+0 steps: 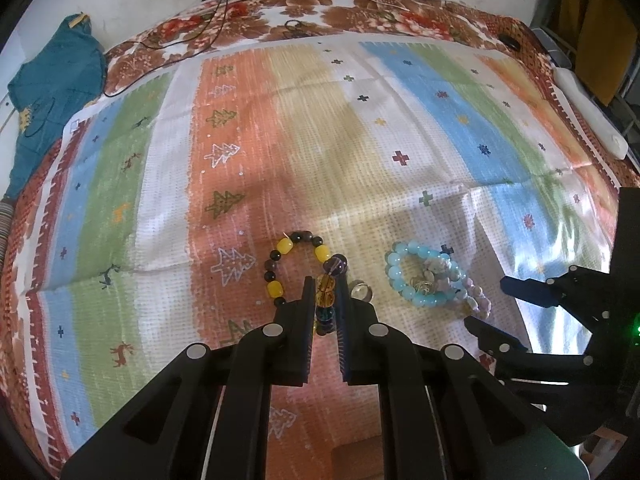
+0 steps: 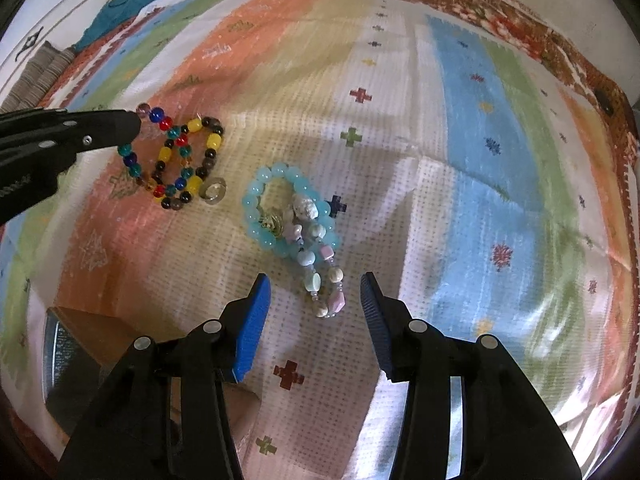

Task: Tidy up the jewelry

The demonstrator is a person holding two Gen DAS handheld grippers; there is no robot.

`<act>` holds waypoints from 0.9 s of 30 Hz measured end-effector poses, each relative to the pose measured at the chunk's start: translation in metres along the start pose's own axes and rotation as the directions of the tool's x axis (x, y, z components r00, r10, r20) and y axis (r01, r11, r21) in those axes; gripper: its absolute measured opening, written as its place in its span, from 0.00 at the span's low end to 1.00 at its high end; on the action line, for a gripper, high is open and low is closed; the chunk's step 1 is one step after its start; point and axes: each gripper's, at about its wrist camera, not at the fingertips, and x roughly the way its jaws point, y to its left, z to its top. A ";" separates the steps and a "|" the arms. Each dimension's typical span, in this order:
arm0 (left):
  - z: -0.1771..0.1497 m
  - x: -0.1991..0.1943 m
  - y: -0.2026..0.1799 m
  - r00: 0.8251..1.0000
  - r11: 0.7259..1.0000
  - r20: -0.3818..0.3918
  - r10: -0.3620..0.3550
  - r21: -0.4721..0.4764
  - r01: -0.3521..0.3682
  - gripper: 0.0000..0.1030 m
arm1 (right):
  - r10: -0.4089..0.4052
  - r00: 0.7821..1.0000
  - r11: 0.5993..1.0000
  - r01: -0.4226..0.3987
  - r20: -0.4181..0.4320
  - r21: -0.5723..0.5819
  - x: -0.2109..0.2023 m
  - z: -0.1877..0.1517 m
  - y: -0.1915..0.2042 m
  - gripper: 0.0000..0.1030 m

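Note:
My left gripper (image 1: 325, 284) is shut on a multicoloured glass-bead bracelet (image 1: 325, 298), which also shows in the right wrist view (image 2: 170, 148). That bracelet overlaps a yellow-and-dark bead bracelet (image 1: 282, 270) on the striped cloth (image 1: 280, 128). A silver ring (image 1: 360, 291) lies just right of them. Further right lie a light-blue bead bracelet (image 2: 276, 208), a small gold ring (image 2: 273, 222) inside it, and a pastel stone bracelet (image 2: 324, 276). My right gripper (image 2: 316, 300) is open, with the pastel bracelet's near end between its fingers. The left gripper shows at the left edge of the right wrist view (image 2: 132, 124).
A brown box (image 2: 92, 340) with a shiny edge sits at the near left. A teal garment (image 1: 52, 80) lies at the far left corner. Black cables (image 1: 216, 4) run over the far edge. A white roll (image 1: 592, 116) lies at the right edge.

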 end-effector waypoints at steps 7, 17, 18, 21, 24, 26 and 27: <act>0.000 0.004 -0.002 1.000 1.000 -0.003 -0.003 -0.001 0.003 0.09 | -0.001 1.000 1.000 0.001 -0.029 0.003 0.013 0.001 0.000 0.29; 0.000 0.000 -0.004 1.000 1.000 0.005 -0.004 0.000 0.004 0.09 | 0.007 1.000 1.000 -0.007 -0.026 -0.004 0.015 -0.003 -0.002 0.13; 0.000 0.000 -0.005 1.000 1.000 0.007 -0.004 0.001 0.004 0.09 | 0.012 1.000 1.000 -0.012 -0.020 -0.006 0.012 -0.003 -0.001 0.07; 0.000 -0.007 -0.004 1.000 1.000 0.012 -0.003 0.000 0.003 0.09 | 0.016 1.000 1.000 -0.016 -0.003 -0.010 0.003 -0.001 0.002 0.07; -0.001 -0.013 -0.003 1.000 1.000 0.018 0.000 -0.002 0.000 0.09 | 0.022 1.000 1.000 -0.022 0.011 -0.015 -0.004 -0.003 0.005 0.07; -0.002 -0.018 -0.003 1.000 1.000 0.022 0.004 -0.004 -0.004 0.09 | 0.024 1.000 1.000 -0.024 0.016 -0.017 -0.006 -0.005 0.006 0.07; -0.002 -0.020 -0.002 1.000 1.000 0.025 0.006 -0.007 -0.005 0.09 | 0.026 0.999 1.000 -0.025 0.019 -0.017 -0.008 -0.006 0.008 0.07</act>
